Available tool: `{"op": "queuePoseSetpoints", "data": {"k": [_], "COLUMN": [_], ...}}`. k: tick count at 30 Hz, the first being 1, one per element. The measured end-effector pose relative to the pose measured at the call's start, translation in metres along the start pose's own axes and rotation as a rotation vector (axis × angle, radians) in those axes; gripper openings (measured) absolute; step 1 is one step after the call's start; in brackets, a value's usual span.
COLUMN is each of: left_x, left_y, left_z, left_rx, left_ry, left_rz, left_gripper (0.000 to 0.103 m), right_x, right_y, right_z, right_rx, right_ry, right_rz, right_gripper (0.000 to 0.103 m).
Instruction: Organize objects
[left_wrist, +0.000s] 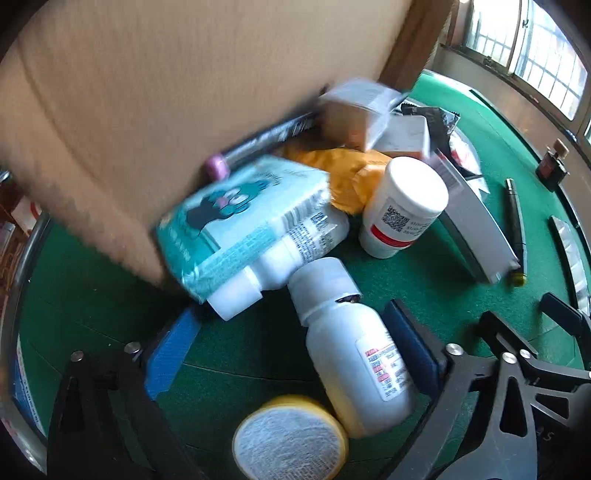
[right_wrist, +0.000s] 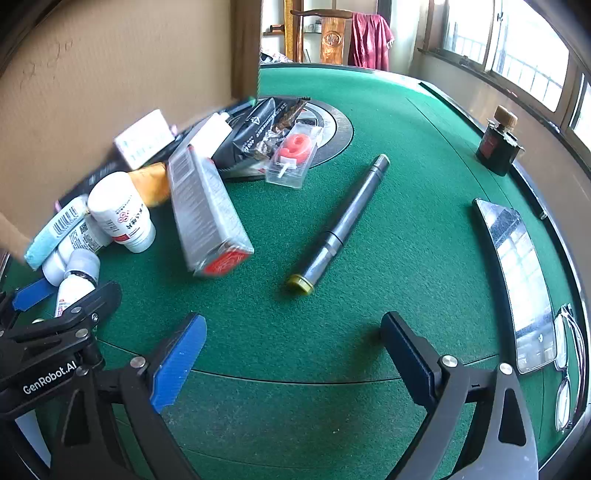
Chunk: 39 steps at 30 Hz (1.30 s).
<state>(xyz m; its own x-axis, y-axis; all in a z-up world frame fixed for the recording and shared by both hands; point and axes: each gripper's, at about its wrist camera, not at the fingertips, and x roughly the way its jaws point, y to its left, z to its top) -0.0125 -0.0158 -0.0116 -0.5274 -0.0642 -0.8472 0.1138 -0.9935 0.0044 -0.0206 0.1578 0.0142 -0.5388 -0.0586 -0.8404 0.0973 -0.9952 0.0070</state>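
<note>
On the green table (right_wrist: 369, 229) by the box (left_wrist: 147, 110), my left tongs (left_wrist: 295, 354) gape around a lying bottle (left_wrist: 354, 354), my right tongs (right_wrist: 291, 354) gape empty, so I think sorting starts; next, squeeze the bottle.

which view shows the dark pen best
The right wrist view: the pen lies whole and sharp on the green felt, mid-frame, ahead of the open right gripper. The left wrist view catches only a thin, distorted sliver of it near the right edge.
</note>
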Motion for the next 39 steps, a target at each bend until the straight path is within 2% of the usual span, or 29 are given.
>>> {"op": "queuePoseSetpoints", "data": {"k": [39], "left_x": [-0.0003], "left_y": [0.0048], "left_z": [-0.0008], "left_rx": [-0.004], "left_ry": [-0.001], "left_rz": [-0.004], "left_gripper": [0.103], "right_x": [-0.0021], "right_y": [0.0004], "right_z": [-0.0005], "right_rx": [0.008], "right_ry": [0.005], "right_rz": [-0.007], "right_gripper": [0.1]}}
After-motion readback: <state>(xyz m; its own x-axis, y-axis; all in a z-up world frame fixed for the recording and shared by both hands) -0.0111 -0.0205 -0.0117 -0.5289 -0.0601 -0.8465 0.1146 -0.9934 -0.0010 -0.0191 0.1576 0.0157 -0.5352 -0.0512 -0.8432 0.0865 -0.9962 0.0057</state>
